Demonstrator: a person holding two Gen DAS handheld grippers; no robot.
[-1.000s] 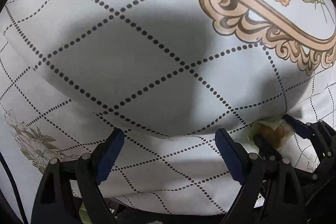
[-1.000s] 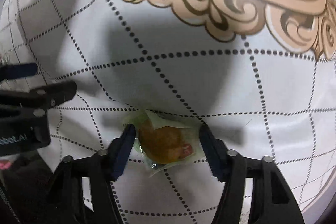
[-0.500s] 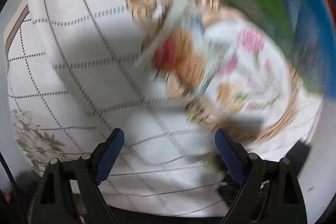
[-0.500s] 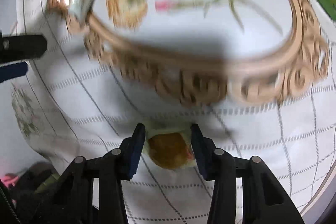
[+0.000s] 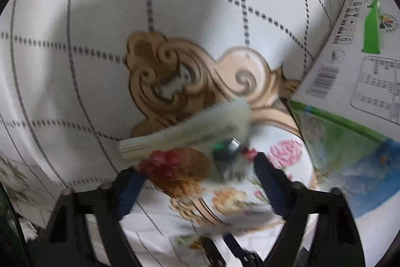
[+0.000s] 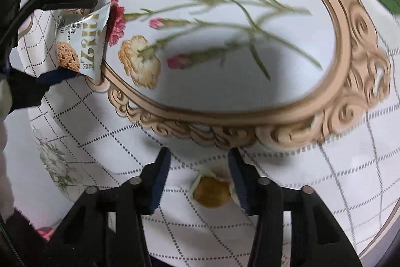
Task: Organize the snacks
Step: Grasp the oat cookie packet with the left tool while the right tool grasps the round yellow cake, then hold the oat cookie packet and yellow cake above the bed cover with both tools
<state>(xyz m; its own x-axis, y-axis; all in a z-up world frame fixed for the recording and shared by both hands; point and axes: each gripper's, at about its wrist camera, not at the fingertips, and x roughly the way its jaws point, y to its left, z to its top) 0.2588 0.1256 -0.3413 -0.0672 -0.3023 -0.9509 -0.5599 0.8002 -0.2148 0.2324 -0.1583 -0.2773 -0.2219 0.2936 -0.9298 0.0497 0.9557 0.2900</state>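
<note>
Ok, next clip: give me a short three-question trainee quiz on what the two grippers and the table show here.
1. Which thing sits between the left gripper's fingers? A a white cookie packet; B a banana; C a cup.
2. True or false: the wrapped yellow snack lies outside the right gripper's fingers.
3. Fill in: the tablecloth's gold-framed oval shows printed ____.
Key: 1 A, jaws closing on it. 2 false, it lies between them, jaws opening. 3 flowers.
</note>
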